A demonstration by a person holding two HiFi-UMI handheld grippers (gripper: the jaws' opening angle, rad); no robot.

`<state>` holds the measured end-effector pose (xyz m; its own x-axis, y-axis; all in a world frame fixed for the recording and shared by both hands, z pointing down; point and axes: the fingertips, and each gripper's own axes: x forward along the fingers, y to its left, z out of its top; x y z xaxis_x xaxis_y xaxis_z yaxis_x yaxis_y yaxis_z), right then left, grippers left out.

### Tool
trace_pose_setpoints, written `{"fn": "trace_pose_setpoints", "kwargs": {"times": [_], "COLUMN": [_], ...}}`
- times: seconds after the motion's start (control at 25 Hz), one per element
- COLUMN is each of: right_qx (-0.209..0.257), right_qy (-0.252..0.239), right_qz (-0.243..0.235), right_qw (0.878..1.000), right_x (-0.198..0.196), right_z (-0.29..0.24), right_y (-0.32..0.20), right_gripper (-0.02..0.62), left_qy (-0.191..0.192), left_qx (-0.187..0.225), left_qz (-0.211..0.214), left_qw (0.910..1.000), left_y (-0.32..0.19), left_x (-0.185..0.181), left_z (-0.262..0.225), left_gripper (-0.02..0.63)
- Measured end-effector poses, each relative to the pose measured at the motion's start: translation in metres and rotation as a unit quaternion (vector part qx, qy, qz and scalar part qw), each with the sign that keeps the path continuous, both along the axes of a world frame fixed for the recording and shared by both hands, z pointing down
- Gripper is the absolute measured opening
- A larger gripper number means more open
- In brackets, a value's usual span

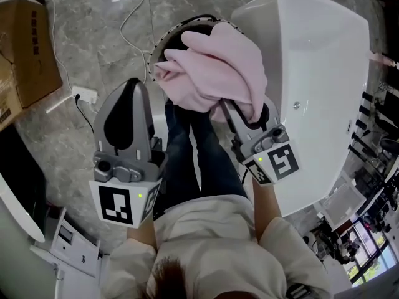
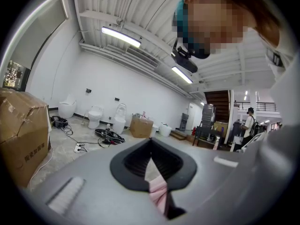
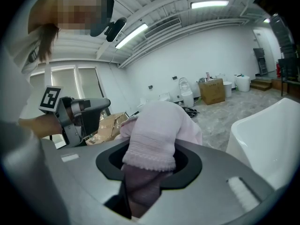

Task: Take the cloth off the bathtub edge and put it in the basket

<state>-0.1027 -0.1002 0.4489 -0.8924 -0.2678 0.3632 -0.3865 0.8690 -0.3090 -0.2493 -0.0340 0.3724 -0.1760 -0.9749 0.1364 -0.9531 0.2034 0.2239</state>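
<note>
Cloth (image 1: 212, 67) clamped in right tool (image 1: 240, 112), over basket (image 1: 162, 36); left tool (image 1: 129, 87) closed, empty.

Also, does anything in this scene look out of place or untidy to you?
Nothing looks damaged or spilled. A white cable and a power strip lie loose on the floor beside the basket; the pink cloth is bunched in the right gripper over it.

Head view steeply down, gripper views along jaws, sharing cloth (image 1: 215, 67)
</note>
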Motion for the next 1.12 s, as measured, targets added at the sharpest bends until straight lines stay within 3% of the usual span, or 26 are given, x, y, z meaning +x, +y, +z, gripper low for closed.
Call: {"fn": "trace_pose_setpoints", "kwargs": {"times": [0.44, 1.12], "right_qx": [-0.004, -0.040], "right_qy": [0.044, 0.094], "right_qz": [-0.001, 0.008], "right_qw": [0.999, 0.995], "right_x": [-0.001, -0.006], "right_z": [0.073, 0.182], "right_y": [-0.004, -0.013], "right_gripper": [0.143, 0.144], "left_qy": [0.003, 0.036], "left_qx": [-0.017, -0.047], "left_qz": [-0.015, -0.039], "left_qw": [0.9997, 0.9975], "left_y": [-0.019, -0.004], "left_x": [0.001, 0.002], "left_z": [0.050, 0.110], "left_gripper": [0.014, 0.012]}}
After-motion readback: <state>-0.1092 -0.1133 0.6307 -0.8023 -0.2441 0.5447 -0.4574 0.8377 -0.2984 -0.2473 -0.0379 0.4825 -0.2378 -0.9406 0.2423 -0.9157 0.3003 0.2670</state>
